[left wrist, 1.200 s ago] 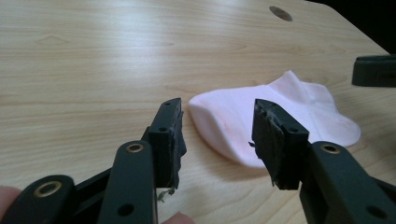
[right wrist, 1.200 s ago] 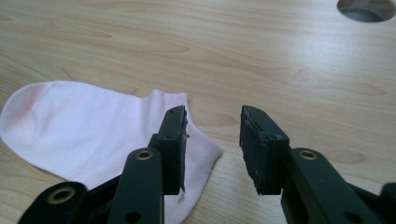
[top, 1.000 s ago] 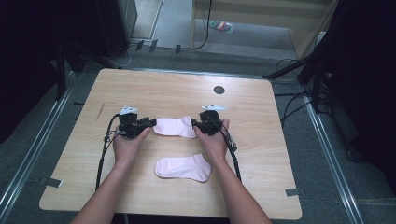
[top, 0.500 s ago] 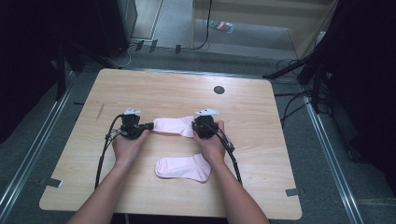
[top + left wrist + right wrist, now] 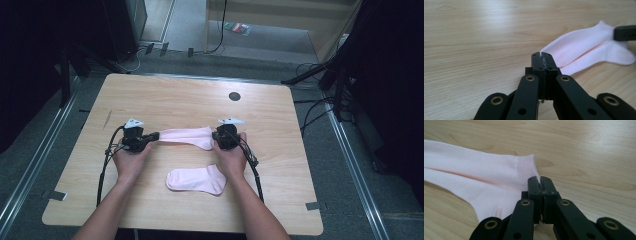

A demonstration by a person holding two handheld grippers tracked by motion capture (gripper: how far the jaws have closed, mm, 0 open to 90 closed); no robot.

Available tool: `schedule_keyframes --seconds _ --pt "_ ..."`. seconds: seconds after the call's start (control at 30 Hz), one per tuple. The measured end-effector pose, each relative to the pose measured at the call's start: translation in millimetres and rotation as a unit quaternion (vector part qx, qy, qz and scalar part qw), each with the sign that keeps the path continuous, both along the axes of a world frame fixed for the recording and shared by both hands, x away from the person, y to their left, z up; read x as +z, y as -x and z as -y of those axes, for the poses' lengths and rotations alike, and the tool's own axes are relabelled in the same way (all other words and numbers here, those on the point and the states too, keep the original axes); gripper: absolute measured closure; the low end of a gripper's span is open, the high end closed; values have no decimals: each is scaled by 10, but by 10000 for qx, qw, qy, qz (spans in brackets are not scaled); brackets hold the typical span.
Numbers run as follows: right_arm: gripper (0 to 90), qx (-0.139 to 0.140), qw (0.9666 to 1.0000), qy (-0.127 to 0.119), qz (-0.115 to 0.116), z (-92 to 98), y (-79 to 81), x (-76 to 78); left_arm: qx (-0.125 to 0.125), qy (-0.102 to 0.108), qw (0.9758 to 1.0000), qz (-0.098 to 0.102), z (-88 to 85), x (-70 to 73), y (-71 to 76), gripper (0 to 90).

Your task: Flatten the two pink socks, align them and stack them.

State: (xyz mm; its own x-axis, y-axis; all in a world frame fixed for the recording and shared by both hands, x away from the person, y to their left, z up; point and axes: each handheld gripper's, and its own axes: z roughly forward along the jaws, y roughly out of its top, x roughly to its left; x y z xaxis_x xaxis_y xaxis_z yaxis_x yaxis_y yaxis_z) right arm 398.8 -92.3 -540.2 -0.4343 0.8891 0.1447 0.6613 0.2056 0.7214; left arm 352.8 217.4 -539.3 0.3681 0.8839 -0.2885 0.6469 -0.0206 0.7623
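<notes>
A pink sock (image 5: 185, 136) is stretched between my two grippers above the middle of the wooden table (image 5: 200, 100). My left gripper (image 5: 155, 135) is shut on its toe end, and a sliver of fabric shows between the pressed jaws (image 5: 543, 56). My right gripper (image 5: 215, 136) has just closed on the ribbed cuff (image 5: 526, 165), its jaws pinched together at the cuff's edge (image 5: 540, 181). The sock (image 5: 584, 47) runs away from the left jaws toward the right gripper (image 5: 624, 32). A second pink sock (image 5: 196, 179) lies flat nearer the person, between the forearms.
A small dark round hole (image 5: 234, 96) sits in the tabletop at the far side. Black cables (image 5: 106, 165) trail from the grippers back along the forearms. Dark equipment and cables stand on the floor around the table.
Both grippers have closed on the ends of the far sock, which now hangs taut between them. The hands have barely shifted. The near sock lies as before.
</notes>
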Motion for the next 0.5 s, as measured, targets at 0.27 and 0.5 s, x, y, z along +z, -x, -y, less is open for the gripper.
schedule_keyframes --seconds 0.27,0.5 --pt "885 301 9983 -412 276 102 325 350 -188 647 9974 240 -69 149 333 900" --pt "886 464 9976 -471 205 223 682 465 -391 691 9962 357 -32 227 741 900"
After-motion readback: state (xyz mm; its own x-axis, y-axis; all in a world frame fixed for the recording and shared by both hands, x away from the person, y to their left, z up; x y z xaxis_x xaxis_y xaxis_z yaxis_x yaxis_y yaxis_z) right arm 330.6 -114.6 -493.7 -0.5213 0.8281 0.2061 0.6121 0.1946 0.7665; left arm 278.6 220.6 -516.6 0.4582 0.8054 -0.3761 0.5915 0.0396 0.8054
